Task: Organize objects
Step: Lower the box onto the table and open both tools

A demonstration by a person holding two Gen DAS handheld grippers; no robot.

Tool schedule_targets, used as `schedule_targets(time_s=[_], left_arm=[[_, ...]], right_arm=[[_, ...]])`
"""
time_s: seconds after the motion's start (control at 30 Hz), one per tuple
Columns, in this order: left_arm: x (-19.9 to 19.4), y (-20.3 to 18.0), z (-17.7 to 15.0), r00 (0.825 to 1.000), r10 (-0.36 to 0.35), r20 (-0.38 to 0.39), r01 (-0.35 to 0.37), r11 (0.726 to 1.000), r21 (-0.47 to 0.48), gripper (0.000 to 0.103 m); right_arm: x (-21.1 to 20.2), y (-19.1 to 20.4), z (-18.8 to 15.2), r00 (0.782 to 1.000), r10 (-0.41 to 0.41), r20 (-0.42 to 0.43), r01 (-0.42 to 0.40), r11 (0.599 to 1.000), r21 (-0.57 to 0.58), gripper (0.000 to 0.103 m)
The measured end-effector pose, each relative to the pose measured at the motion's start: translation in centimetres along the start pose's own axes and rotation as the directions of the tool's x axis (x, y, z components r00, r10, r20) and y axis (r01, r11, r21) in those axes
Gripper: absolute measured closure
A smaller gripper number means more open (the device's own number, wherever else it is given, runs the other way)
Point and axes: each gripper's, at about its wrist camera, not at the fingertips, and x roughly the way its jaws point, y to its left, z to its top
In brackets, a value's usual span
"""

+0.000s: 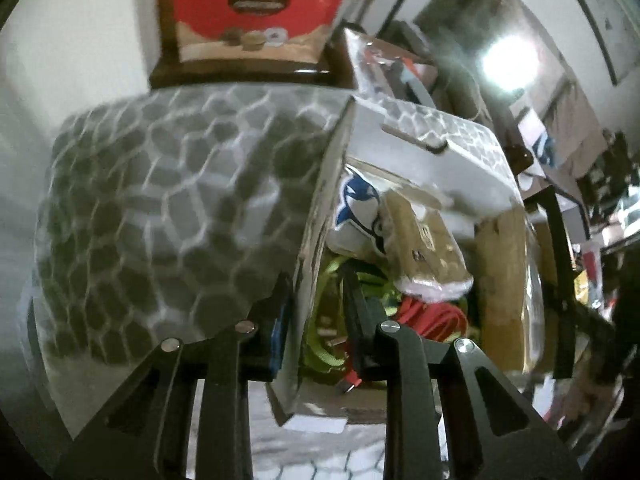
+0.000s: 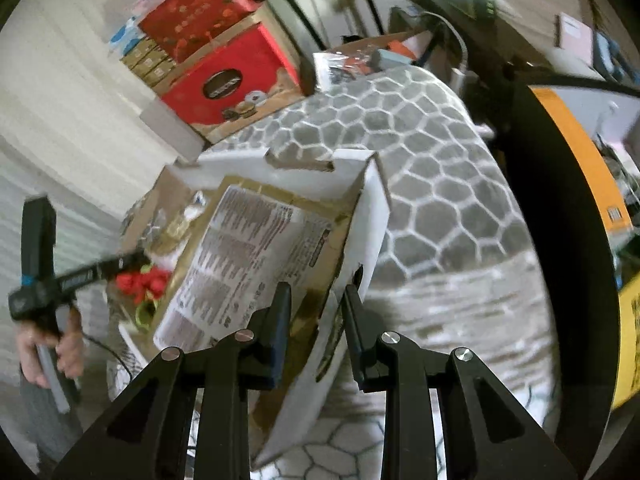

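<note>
Bed cover [image 2: 436,168]: a big soft cover, grey with white honeycomb lines. It lies under everything and fills most of both views.
Red boxes [image 2: 224,68]: two red gift boxes stacked one on the other, behind the cover, near the pale wall.
Cardboard box [image 2: 360,208]: a white box, open at the top, standing on the cover. Its white flaps stick up. This is the box that things go in.
Printed sheet [image 2: 248,256]: a brown and white card with lots of tiny words. It lies tilted across the top of the box, on the right gripper's side.
Things inside the box [image 1: 432,312]: a red cord, a bright green cord beside it, and above them a white item with a blue bird picture [image 1: 356,200].
Left gripper [image 1: 320,316]: its two black fingers are closed on the box's side wall, one finger outside and one inside among the cords. In the right wrist view it shows at the far side of the box, blurry.
Right gripper [image 2: 316,300]: its fingers pinch the white wall at the near corner of the box, one inside and one outside.
Hand [image 2: 52,348]: a person's hand holds the left gripper's handle, low at the left edge.
</note>
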Motion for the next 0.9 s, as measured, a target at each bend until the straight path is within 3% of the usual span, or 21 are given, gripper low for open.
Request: schedule_targets(time_s=[0.27,0.9], left_arm=[[-2.1,2.4,-3.9,0.998,-0.052,0.041,0.056,0.993,-0.103,0.079],[-2.3,1.9,-3.8,0.997,-0.026,0.079,0.034,0.995,-0.095,0.075]], right_arm=[[2.1,1.9,2.0,1.000,-0.002,-0.013,0.001,0.998,-0.062,0.076],[3.7,2.5,2.5,0.999,-0.036,-0.012,0.035,0.995,-0.096,0.076]])
